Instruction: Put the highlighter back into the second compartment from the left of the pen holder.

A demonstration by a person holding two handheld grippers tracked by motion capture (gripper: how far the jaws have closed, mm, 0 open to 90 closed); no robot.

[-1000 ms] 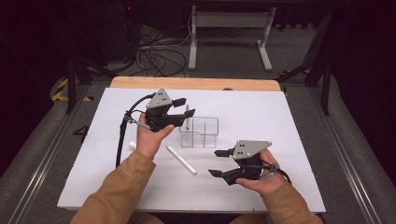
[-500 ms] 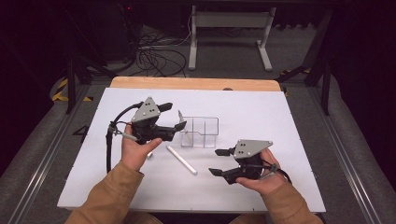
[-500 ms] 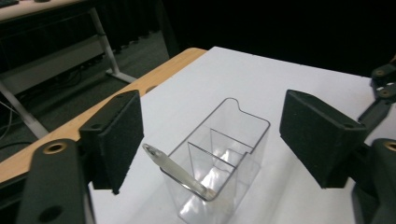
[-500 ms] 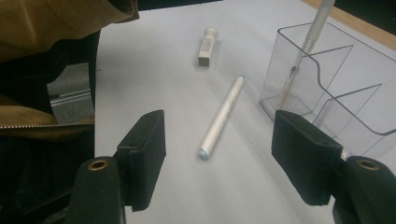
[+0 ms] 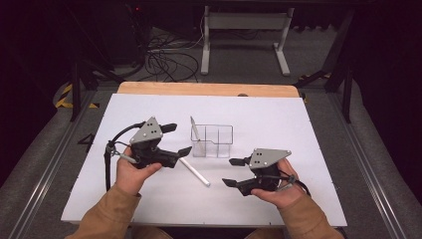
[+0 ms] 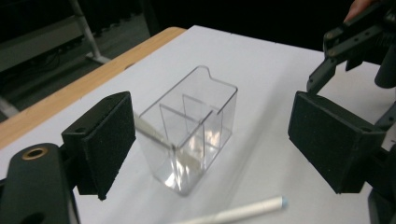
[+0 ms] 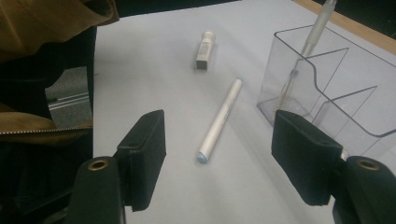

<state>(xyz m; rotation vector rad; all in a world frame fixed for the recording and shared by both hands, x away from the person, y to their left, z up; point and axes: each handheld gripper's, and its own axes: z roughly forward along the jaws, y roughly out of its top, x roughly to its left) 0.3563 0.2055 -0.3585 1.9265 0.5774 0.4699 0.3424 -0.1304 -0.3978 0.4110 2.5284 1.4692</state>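
Observation:
A clear plastic organizer (image 5: pixel 217 144) with several compartments stands mid-table. A silver pen (image 5: pixel 195 129) leans upright in its left compartment. On the white table a white pen (image 5: pixel 195 172) lies flat, in front of the organizer. My left gripper (image 5: pixel 181 138) hovers just left of the organizer. Its jaws have just been opening and nothing is between them. In the left gripper view the organizer (image 6: pixel 191 135) sits ahead, beyond the pads. My right gripper (image 5: pixel 228 172) stands open to the right of the white pen (image 7: pixel 219 121), which lies ahead of its jaws.
A short grey-white cap-like piece (image 7: pixel 204 50) lies on the table beyond the white pen. The white tabletop (image 5: pixel 308 129) ends at a wooden strip (image 5: pixel 209 88) at the back. A tan sleeve (image 7: pixel 46 28) fills the left of the right gripper view.
My left gripper has drawn back to the left, away from the organizer, with its jaws wider apart. The silver pen stays standing in the left compartment. The right gripper has not moved.

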